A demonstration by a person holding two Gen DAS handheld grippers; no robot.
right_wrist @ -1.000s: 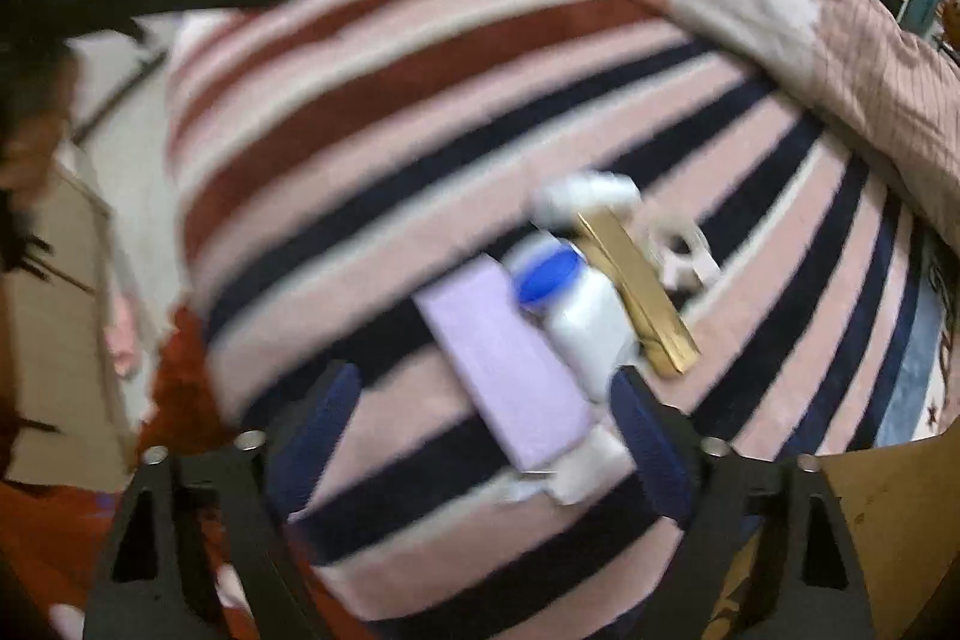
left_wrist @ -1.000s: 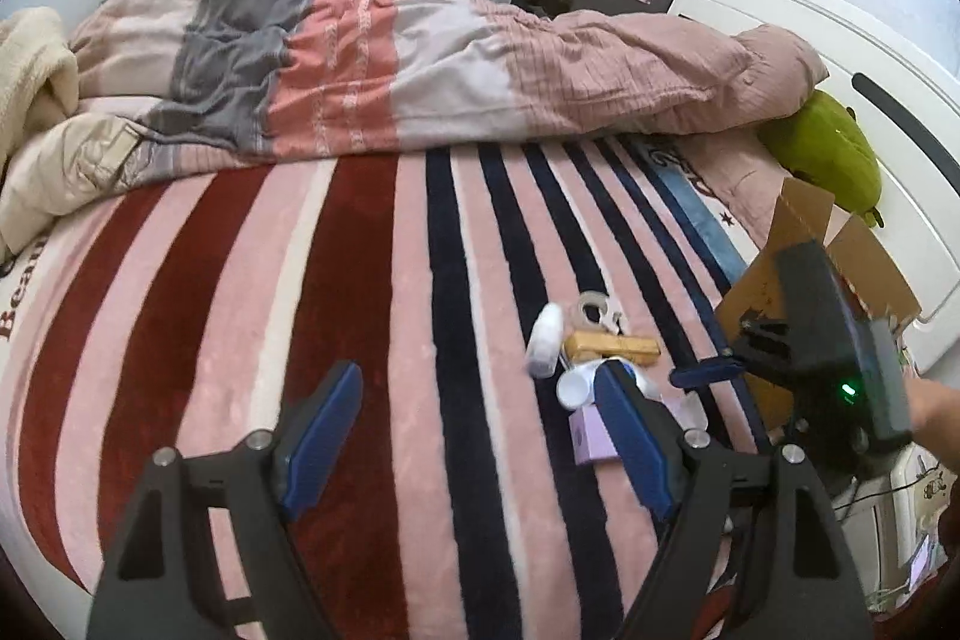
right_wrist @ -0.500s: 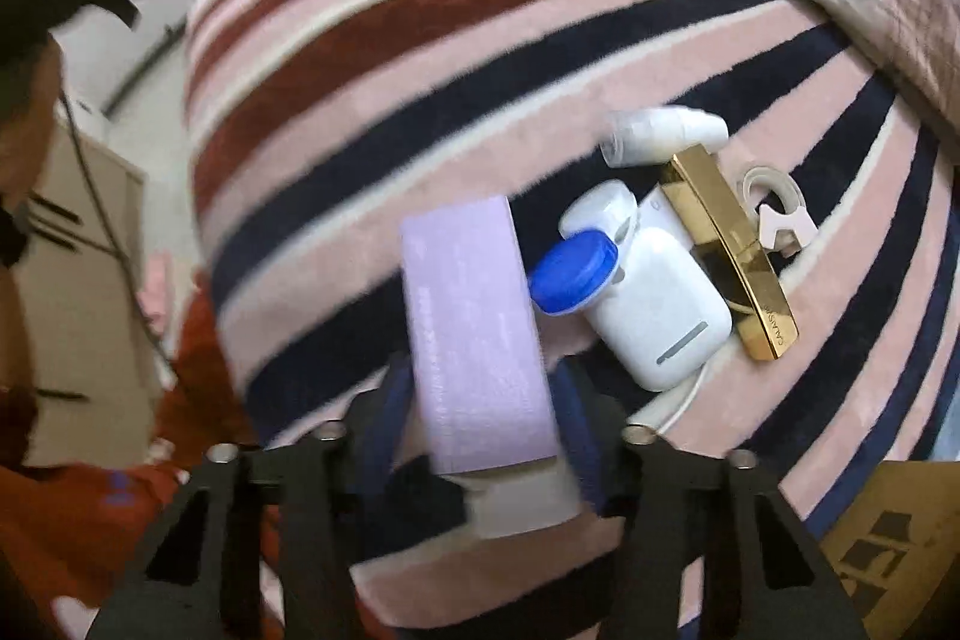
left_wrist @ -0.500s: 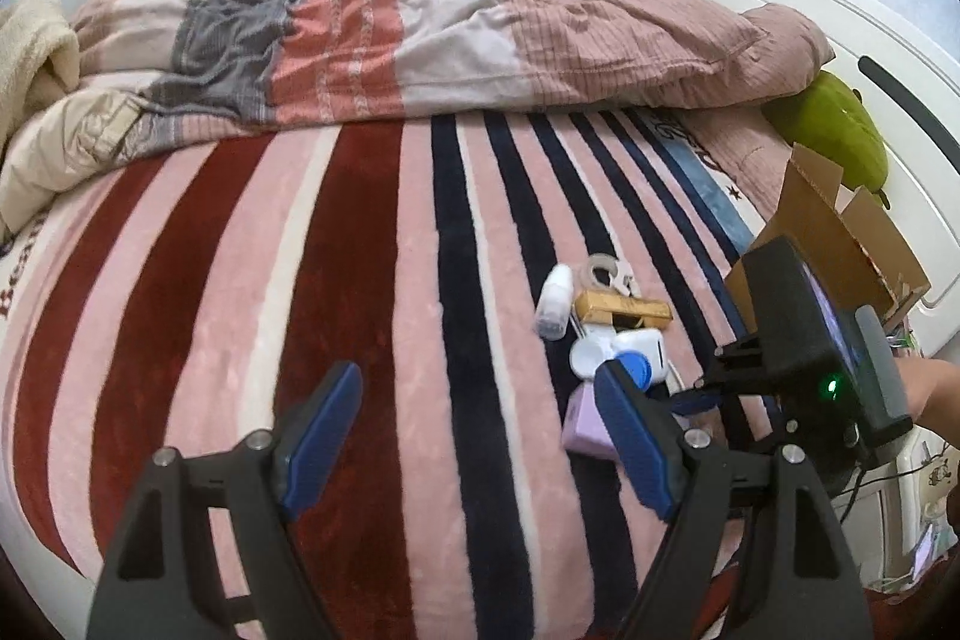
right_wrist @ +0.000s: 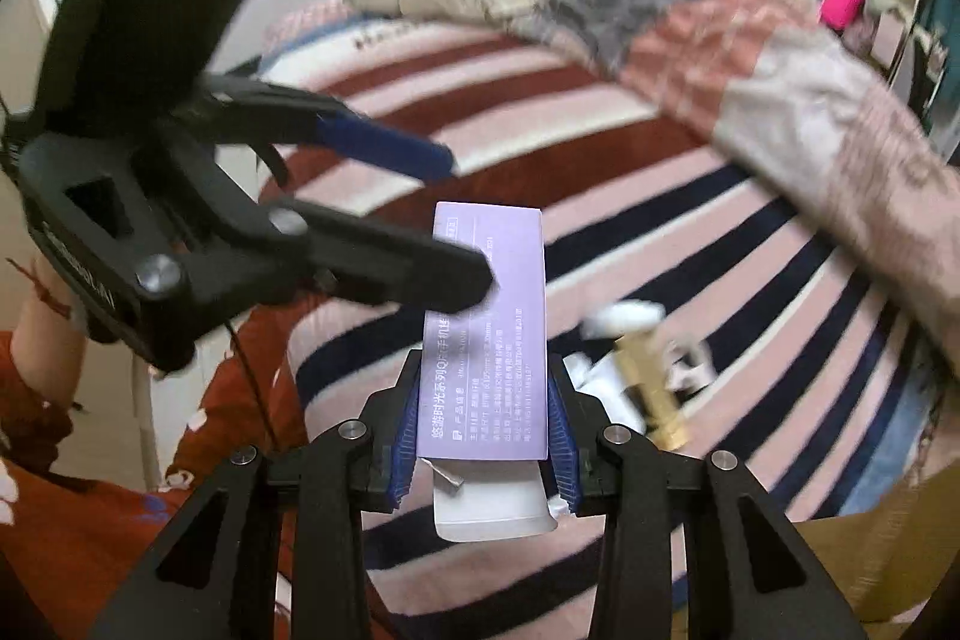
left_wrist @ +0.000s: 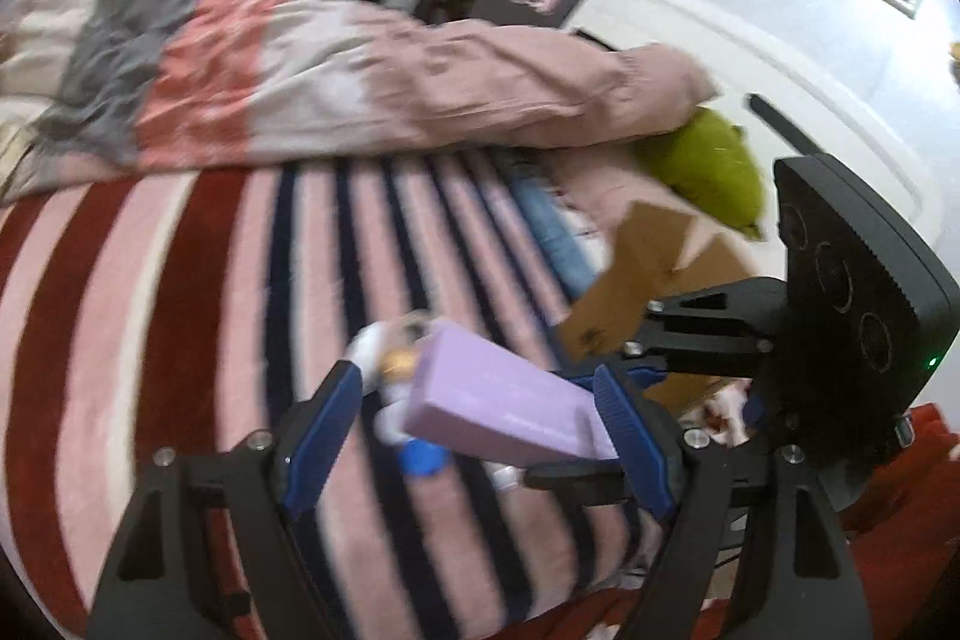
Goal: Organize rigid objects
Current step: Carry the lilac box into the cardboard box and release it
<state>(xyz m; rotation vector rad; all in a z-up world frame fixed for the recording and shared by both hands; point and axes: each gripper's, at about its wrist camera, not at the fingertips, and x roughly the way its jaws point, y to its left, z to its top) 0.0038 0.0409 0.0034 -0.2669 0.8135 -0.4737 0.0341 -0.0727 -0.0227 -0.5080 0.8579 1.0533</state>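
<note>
Two pads of the right gripper (right_wrist: 485,430), just closed, pinch the light, stiff, crushable lilac box (right_wrist: 486,334) across its narrow sides above the bed (right_wrist: 690,232), while the left gripper (left_wrist: 474,436) stands spread.

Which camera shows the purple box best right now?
The right wrist view: the purple box sits centred, its printed face readable, clamped between the right tongs. The left wrist view shows the purple box blurred and at an angle, lifted above the striped blanket, partly hidden by a left finger.

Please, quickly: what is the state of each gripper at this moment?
Left gripper: jaws open, holding nothing.
Right gripper: jaws have just been closing and now clamp the purple box, lifted off the bed.
</note>
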